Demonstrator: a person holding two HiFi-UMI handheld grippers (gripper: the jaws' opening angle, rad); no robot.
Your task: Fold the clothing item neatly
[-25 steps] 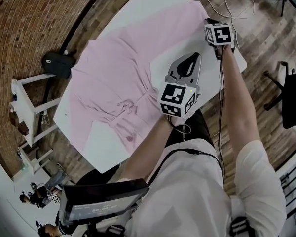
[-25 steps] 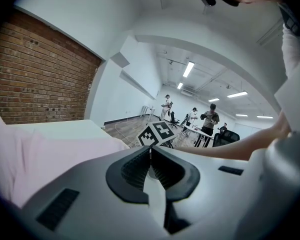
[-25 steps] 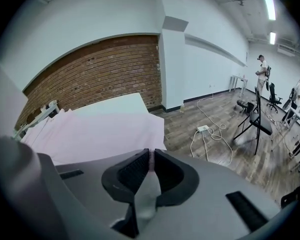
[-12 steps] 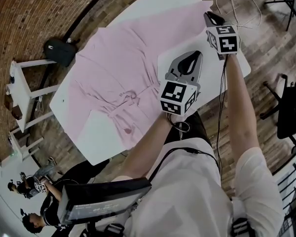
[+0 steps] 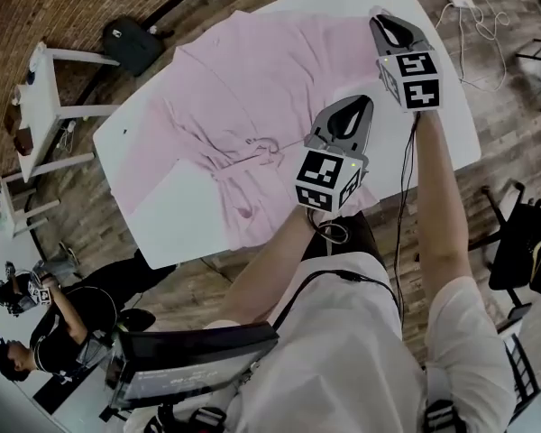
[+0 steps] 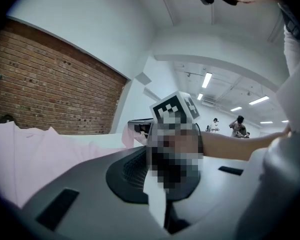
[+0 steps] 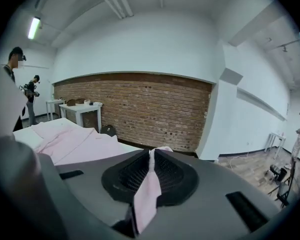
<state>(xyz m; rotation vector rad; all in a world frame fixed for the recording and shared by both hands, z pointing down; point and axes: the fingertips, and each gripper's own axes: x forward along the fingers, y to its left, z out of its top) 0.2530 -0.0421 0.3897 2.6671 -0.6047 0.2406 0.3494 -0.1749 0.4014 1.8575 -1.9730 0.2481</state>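
The pink garment [image 5: 243, 88] lies spread on the desk [image 5: 171, 219], with its near edge held up. The right tongs [image 7: 151, 159] clamp a pink fold, and the left tongs [image 6: 157, 194] are closed on a pale strip of it. Carry both held points across together, level and taut, so the fold line lands straight.

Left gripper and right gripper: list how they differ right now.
The left gripper sits nearer the person; the right gripper reaches farther out, at the far right corner of the pink cloth garment. The right gripper's pinched fold is plainly pink and pokes up past its jaws; the left gripper's looks paler and is partly hidden by a blur patch. Both are shut on the garment, held above the white table.
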